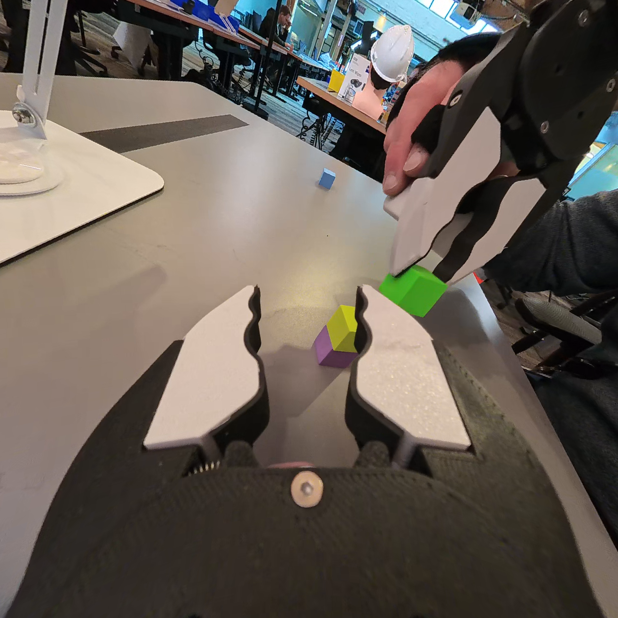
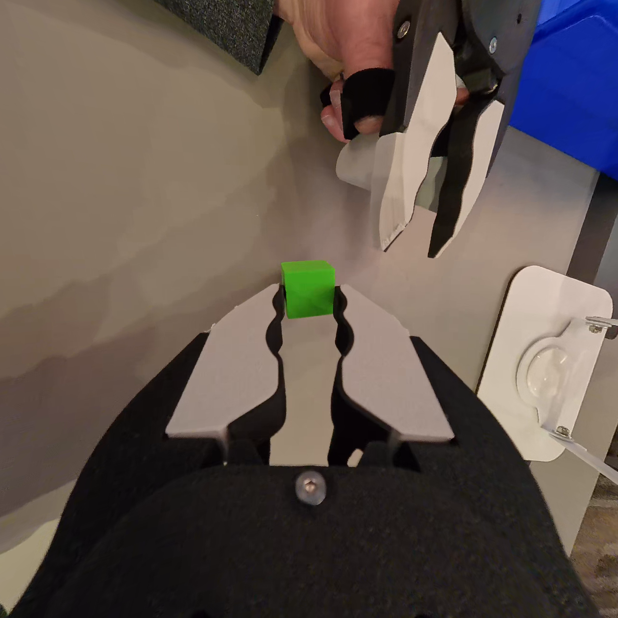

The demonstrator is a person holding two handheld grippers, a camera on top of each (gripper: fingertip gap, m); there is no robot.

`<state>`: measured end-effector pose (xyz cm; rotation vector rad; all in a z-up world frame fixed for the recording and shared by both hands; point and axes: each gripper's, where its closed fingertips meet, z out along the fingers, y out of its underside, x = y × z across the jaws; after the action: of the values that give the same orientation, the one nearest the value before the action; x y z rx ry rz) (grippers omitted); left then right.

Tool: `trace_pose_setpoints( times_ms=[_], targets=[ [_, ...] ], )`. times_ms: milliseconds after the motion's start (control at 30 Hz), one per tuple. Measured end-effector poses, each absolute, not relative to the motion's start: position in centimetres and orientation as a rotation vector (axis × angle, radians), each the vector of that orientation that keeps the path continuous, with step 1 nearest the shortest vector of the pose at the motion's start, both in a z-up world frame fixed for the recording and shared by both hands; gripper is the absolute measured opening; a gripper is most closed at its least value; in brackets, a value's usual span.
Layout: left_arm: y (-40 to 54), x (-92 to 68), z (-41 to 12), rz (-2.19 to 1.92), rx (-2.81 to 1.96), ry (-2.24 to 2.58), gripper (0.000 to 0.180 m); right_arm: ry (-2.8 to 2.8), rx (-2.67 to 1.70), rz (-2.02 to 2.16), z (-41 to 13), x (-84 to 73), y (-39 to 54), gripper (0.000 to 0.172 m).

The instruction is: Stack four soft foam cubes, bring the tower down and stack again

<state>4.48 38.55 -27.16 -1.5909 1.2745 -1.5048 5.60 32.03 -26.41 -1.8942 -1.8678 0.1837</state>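
Right gripper [image 2: 308, 292] pinches green cube [image 2: 307, 289]; left gripper [image 1: 307, 294] open, empty.

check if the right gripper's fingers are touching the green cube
Touching. In the right wrist view both fingertips of the right gripper press the green cube's sides, with no gap showing; the left wrist view shows it lifted off the table.

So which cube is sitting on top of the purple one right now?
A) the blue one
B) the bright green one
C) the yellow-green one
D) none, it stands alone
C: the yellow-green cube rests on the purple cube, while the bright green cube is held in the right hand-held gripper and the blue cube sits alone farther off.
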Motion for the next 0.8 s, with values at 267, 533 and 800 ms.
trace_pose_setpoints(
  times_ms=[267, 533, 800],
  targets=[
    [38.6, 4.5, -27.2, -1.507, -1.593, 1.274, 0.053, -1.911, -1.903, 0.170, -27.3, 5.9, 32.5, 0.027],
    [38.6, 4.5, -27.1, -1.512, -1.594, 1.269, 0.053, -1.943, -1.915, 0.199, -28.3, 6.0, 33.0, 0.027],
    [38.7, 4.5, -27.2, -1.515, -1.595, 1.268, 0.053, -1.967, -1.911, 0.196, -28.9, 5.7, 33.3, 0.028]
  ],
)
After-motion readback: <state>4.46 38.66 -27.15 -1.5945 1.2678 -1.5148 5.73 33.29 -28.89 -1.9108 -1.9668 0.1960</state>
